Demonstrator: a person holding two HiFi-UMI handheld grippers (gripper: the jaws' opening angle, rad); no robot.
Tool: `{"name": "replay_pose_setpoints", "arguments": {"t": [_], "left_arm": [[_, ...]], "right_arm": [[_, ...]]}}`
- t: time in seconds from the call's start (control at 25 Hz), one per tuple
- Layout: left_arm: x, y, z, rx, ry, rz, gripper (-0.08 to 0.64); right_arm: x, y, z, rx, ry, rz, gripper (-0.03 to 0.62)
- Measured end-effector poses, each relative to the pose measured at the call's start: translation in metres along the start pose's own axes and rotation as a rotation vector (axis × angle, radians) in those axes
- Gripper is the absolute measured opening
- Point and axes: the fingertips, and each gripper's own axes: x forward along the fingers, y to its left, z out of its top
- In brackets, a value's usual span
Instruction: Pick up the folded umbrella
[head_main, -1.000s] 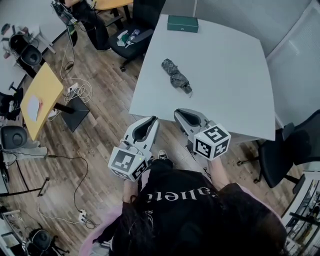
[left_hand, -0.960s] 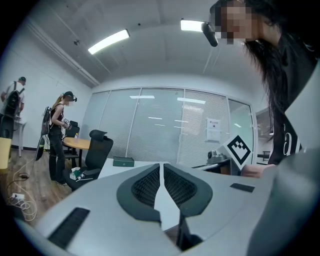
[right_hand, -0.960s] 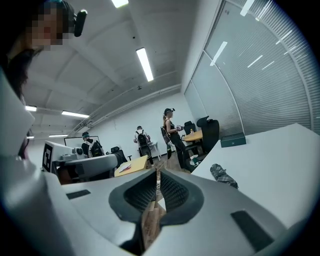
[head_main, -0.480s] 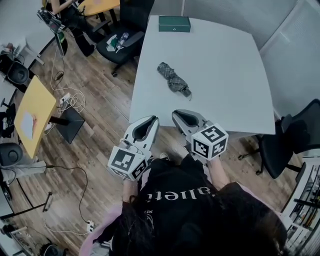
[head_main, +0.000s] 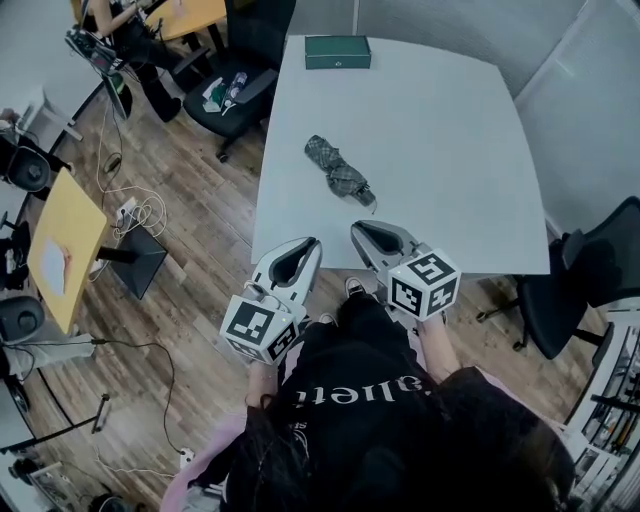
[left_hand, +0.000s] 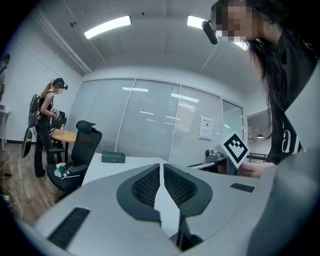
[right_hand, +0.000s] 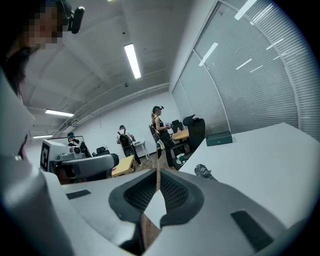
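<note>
The left hand-held gripper (head_main: 309, 243) has its jaws drawn together with nothing between them, only a thin sliver of light between the ribbed pads (left_hand: 146, 185). The right hand-held gripper (head_main: 357, 228) is likewise closed and empty. Both are held out side by side in front of the person, whose hands are hidden behind the marker cubes in the head view. The left one hangs over the wooden floor (head_main: 205, 240) just off the desk's near corner, and the right one's tips are at the near edge of the desk (head_main: 450, 150). The folded umbrella (head_main: 340, 172) lies on the desk ahead of them, slanted, near the left edge and apart from both. In the right gripper view only its end (right_hand: 204, 171) shows above the jaw. A green box (head_main: 337, 52) sits at the far edge. Beyond it a black office chair (head_main: 235, 85) holds small things too blurred to name.
</note>
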Motion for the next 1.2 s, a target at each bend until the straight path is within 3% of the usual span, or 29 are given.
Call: {"name": "replay_pose_setpoints", "arguments": {"t": [0.36,0.56,0.92,1.04,1.2], "left_arm": [[0.044,0.029,0.009,-0.017,-0.002,0.082,0.038],[0.063,0.037,0.009,-0.027,0.008,0.11,0.038],[0.079,0.056,0.005,-0.035,0.036,0.185,0.038],[0.081,0.062,0.006,-0.038,0.044,0.209,0.038],[0.08,0.066,0.004,-0.042,0.054,0.24,0.038]], "right_arm": [[0.04,-0.05,0.009,-0.019,0.073,0.045,0.034],[0.057,-0.08,-0.001,0.034,0.117,0.038,0.035],[0.106,-0.143,-0.028,0.029,0.214,0.02,0.04],[0.13,-0.165,-0.037,0.026,0.265,0.021,0.108],[0.16,-0.189,-0.049,0.035,0.316,0.013,0.132]]}}
